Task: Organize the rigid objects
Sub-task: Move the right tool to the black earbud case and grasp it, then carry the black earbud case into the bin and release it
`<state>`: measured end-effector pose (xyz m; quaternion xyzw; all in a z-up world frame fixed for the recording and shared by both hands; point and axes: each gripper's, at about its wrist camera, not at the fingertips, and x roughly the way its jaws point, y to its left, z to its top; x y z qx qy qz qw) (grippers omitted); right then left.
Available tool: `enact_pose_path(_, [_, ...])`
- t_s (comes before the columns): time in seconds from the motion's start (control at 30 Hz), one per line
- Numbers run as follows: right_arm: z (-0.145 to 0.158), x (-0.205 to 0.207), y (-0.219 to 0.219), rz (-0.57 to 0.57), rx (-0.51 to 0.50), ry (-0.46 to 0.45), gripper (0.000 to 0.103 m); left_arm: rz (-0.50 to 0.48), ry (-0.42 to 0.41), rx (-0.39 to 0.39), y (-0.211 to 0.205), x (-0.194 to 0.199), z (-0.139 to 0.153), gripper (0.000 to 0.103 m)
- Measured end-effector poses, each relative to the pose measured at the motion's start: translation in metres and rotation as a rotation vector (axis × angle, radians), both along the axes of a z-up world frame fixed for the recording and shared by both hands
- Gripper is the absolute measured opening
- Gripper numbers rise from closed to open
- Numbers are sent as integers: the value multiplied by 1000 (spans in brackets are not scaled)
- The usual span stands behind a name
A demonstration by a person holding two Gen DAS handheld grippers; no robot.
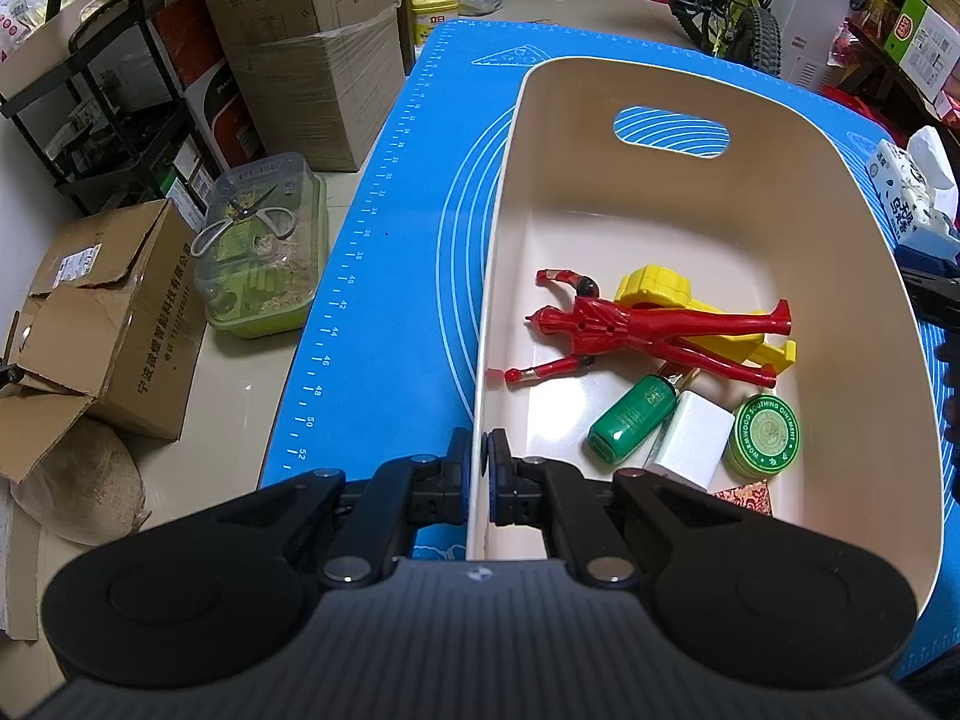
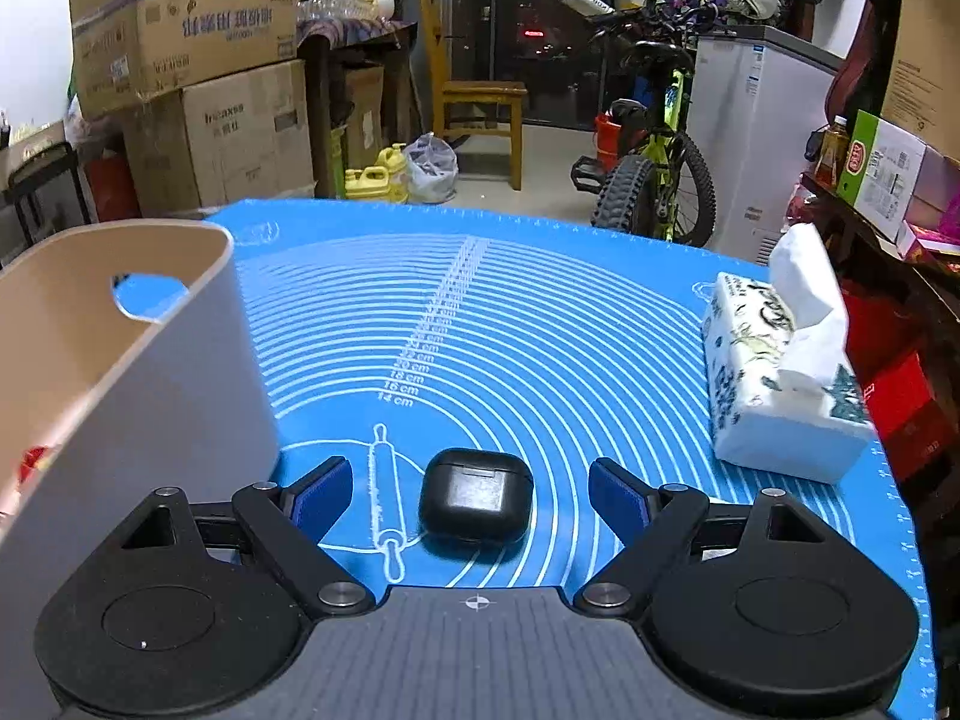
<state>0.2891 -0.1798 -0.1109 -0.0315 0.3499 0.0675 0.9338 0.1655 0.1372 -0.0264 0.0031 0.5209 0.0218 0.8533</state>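
Note:
My left gripper (image 1: 479,456) is shut on the near left wall of a cream plastic basket (image 1: 780,192) that stands on the blue mat (image 1: 384,324). Inside lie a red action figure (image 1: 636,330), a yellow toy (image 1: 660,291), a green bottle (image 1: 630,420), a white charger (image 1: 690,441) and a round green ointment tin (image 1: 762,435). In the right wrist view my right gripper (image 2: 471,498) stands open just above the mat, with a small black earbud case (image 2: 474,495) lying between its fingers, untouched. The basket (image 2: 198,372) rises at its left.
A tissue pack (image 2: 780,378) lies on the mat's right side, near the edge. Cardboard boxes (image 1: 312,60) and a clear lidded container with scissors (image 1: 258,240) crowd the floor left of the table. A bicycle (image 2: 660,168) and a wooden stool (image 2: 480,114) stand beyond.

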Motion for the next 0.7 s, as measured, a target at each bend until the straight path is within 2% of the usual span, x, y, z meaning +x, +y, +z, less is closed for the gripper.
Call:
enact_pose_path(0.17, [-17,12,4,-24,-3,11,86,-2,1,4,-2,0,0,7])
enact_pose_path(0.3, [-31,17,4,-60,7,26,79,-2,1,5,-2,0,0,7])
enact_pose_path(0.37, [-33,15,6,-67,13,5,79,-4,2,6,-3,1,0,7])
enact_pose_path(0.47, [-34,14,6,-49,21,-3,72,-7,2,9,-3,1,0,7])
enact_pose_path(0.53, [-33,14,7,-29,17,-10,61,-5,2,8,-3,1,0,7])
enact_pose_path(0.6, [-32,12,8,-27,18,-11,54,-5,2,8,-3,1,-1,7])
enact_pose_path(0.7, [-31,11,10,-29,7,-15,54,-4,1,9,-3,1,-1,7])
